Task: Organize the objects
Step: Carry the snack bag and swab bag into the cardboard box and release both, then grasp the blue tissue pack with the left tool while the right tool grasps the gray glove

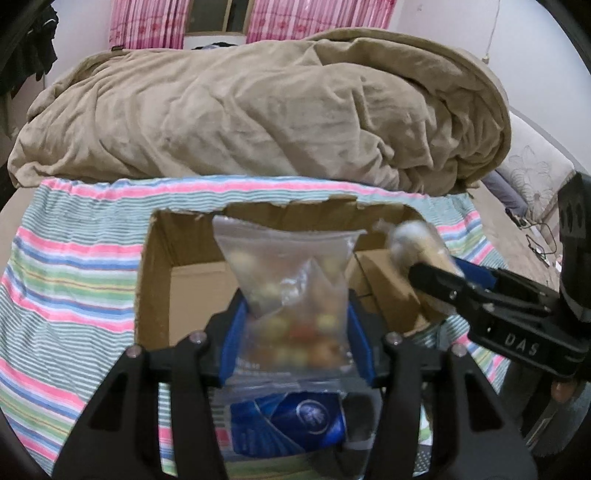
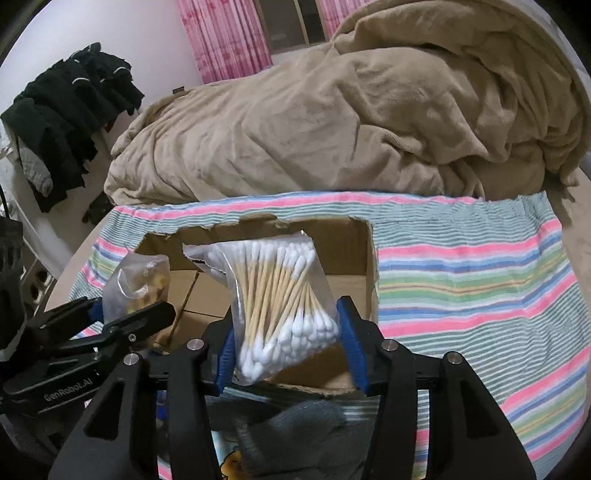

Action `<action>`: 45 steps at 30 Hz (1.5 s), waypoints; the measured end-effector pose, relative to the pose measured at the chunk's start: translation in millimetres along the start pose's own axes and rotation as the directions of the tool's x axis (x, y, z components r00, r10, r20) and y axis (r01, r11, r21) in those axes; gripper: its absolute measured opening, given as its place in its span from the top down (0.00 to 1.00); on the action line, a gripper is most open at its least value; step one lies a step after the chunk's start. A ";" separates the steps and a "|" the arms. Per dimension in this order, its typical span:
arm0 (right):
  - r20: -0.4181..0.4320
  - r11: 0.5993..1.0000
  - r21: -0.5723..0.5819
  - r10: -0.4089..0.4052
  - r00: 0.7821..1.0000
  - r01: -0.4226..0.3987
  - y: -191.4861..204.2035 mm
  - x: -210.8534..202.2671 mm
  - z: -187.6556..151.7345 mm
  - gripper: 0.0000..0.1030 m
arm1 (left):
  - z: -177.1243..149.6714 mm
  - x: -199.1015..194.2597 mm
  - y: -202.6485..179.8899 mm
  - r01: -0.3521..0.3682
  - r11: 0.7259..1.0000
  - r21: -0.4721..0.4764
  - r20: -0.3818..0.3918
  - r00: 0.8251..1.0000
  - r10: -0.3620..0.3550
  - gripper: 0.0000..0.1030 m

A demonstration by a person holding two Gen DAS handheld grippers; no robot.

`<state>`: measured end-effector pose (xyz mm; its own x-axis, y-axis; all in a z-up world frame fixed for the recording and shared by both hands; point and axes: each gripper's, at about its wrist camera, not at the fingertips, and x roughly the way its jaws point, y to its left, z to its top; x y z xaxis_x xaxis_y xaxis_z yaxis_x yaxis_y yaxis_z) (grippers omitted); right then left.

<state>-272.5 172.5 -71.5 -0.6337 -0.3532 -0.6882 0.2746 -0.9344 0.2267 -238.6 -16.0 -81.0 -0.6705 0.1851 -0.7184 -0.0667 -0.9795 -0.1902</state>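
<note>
Nearest in the left wrist view, left claw (image 1: 295, 325) clenched on a clear zip bag of small coloured beads (image 1: 291, 280), bag standing upright between the blue pads (image 1: 232, 339). Below it at 6 o'clock, a blue packet (image 1: 291, 417) lying on the striped cloth (image 1: 74, 280).

Nearest in the right wrist view, right claw (image 2: 288, 347) clenched on a clear bag of cotton swabs (image 2: 277, 295), torn open along its top left corner. At 6 o'clock under the claw, a grey knitted item (image 2: 291, 424), too blurred to name further.

Just beyond both claws, an open cardboard box (image 1: 192, 295) on the striped cloth, flaps ragged, both bags held over its near rim. Inside at 2 o'clock in the left view, a smaller brown carton (image 1: 384, 291).

Farther off at 12 o'clock, a rumpled tan blanket (image 1: 258, 110) on the bed, then pink curtains (image 1: 147, 22).

Risks, judged from here: swabs spilling through the torn corner if tipped; slick film slipping from the pads; claws close together over the box, so colliding on release; bags catching the ragged rim and dropping outside.
</note>
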 end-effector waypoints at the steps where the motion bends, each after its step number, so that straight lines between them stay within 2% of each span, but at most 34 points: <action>1: 0.003 1.000 -0.001 0.000 1.000 0.000 -0.1 -1.2 -0.6 0.44 | 0.5 -2.5 -0.6 -0.007 1.000 0.000 0.006 1.000 0.007 0.42; 2: 0.010 1.000 -0.004 -0.001 1.000 0.001 0.3 -3.9 -0.7 0.38 | 0.7 -5.3 -0.8 -0.009 1.000 0.000 0.013 1.000 0.009 0.39; 3: 0.019 1.000 -0.008 -0.002 1.000 0.002 0.6 -6.9 -0.7 0.31 | 1.1 -8.6 -0.7 -0.012 1.000 -0.001 0.020 1.000 0.012 0.31; 4: 0.029 1.000 -0.012 -0.001 1.000 0.002 1.1 -10.4 -0.1 0.28 | 1.5 -12.3 0.0 -0.015 1.000 -0.007 0.026 1.000 0.015 0.24; 5: 0.039 1.000 -0.015 -0.002 0.999 0.003 1.9 -14.0 1.1 0.27 | 1.7 -16.6 0.9 -0.018 1.000 -0.013 0.033 0.999 0.018 0.22; 13: 0.085 1.000 -0.007 -0.005 0.996 0.005 6.0 -54.2 0.4 0.27 | -3.0 -67.2 -0.9 -0.029 1.000 -0.008 0.084 0.996 0.029 0.22; 24: 0.121 1.000 -0.029 0.005 0.993 -0.002 21.8 -114.2 -21.3 0.27 | -32.4 -130.0 -5.9 -0.019 1.000 -0.023 0.117 0.993 0.022 0.22; 33: 0.085 0.999 -0.048 -0.007 0.996 0.011 22.4 -128.6 -47.2 0.27 | -66.4 -139.0 -8.0 -0.024 0.999 -0.038 0.062 0.998 0.026 0.22; 45: -0.006 0.999 -0.033 -0.021 1.000 0.020 9.8 -105.7 -78.2 0.27 | -110.7 -100.2 -3.0 -0.057 0.998 -0.027 -0.087 0.995 0.054 0.21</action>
<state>-146.2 204.2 -50.5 -0.6350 -0.3335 -0.6968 0.2853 -0.9395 0.1897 -89.4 -22.8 -82.5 -0.6064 0.1379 -0.7831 -0.0085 -0.9859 -0.1670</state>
